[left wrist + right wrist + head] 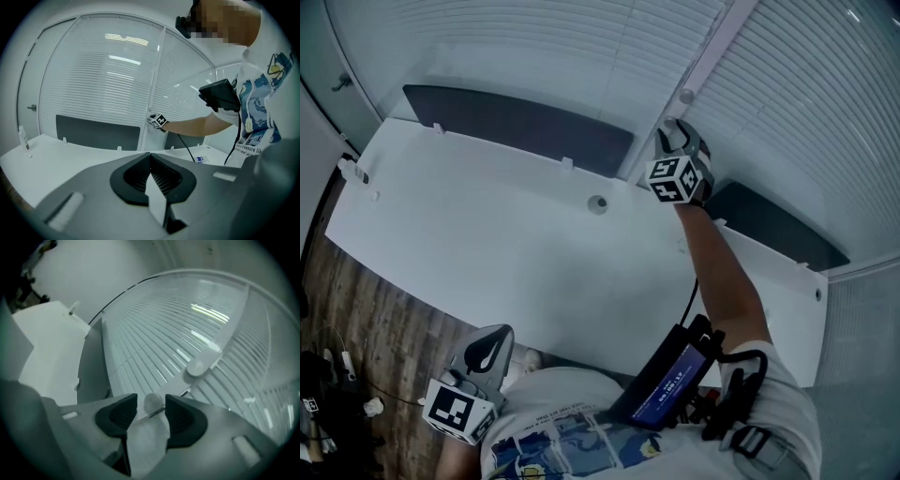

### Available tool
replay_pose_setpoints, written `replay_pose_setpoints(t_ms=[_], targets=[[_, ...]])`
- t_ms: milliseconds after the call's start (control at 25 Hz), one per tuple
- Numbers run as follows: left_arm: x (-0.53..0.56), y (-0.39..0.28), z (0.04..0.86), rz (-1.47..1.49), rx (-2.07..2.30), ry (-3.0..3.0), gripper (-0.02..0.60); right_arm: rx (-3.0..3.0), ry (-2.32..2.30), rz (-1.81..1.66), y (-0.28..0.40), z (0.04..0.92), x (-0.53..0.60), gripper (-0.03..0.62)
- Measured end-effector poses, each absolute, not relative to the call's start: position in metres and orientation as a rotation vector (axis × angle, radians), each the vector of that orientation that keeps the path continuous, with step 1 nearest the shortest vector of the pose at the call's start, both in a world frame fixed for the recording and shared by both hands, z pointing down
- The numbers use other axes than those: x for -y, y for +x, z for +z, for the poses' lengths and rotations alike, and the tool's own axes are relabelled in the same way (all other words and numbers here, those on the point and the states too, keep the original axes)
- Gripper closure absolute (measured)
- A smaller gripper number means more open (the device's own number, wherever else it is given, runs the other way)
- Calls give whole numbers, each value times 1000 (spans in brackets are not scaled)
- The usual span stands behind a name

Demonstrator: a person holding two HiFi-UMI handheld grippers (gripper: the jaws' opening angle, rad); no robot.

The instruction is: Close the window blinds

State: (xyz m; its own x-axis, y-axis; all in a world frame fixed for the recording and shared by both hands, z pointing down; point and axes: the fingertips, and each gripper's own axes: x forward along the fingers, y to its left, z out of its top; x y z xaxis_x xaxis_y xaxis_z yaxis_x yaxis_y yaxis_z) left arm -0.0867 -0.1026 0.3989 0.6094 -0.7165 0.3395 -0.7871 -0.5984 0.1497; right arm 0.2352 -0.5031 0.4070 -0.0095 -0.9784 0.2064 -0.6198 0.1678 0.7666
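Two white slatted blinds (534, 47) (154, 333) hang behind the window, split by a pale upright post (712, 56). My right gripper (673, 129) (151, 411) reaches across the desk to that post. Its jaws stand open on either side of a small round knob (152, 401), with a sliver of space on the left. A second, larger knob (197, 366) (686, 96) sits higher on the post. My left gripper (487, 345) (150, 157) hangs low by my body, shut and empty, far from the window.
A white desk (487, 234) with a round cable hole (597, 203) lies between me and the window. Dark panels (516, 127) (769, 220) stand along its back edge. A phone-like device (670, 380) is strapped at my waist. Wood floor (356, 309) with cables shows at the left.
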Motion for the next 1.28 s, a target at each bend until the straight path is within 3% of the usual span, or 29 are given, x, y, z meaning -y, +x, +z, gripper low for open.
replay_pose_setpoints(t_ms=[320,560,920,1280], targets=[[106,-83,400,350,1220,2555,577,1406,1094,-979,238,423,518,419],[112,-82,401,352,1223,2544,577,1382,1156,-1011,238,418,522,461],[115,-84,401,368,1233,2534,577,1449,1426,-881,239,413,524,467],[114,-90,399,378,1246,2524,577,1643,1836,-524,242,399,523,467]])
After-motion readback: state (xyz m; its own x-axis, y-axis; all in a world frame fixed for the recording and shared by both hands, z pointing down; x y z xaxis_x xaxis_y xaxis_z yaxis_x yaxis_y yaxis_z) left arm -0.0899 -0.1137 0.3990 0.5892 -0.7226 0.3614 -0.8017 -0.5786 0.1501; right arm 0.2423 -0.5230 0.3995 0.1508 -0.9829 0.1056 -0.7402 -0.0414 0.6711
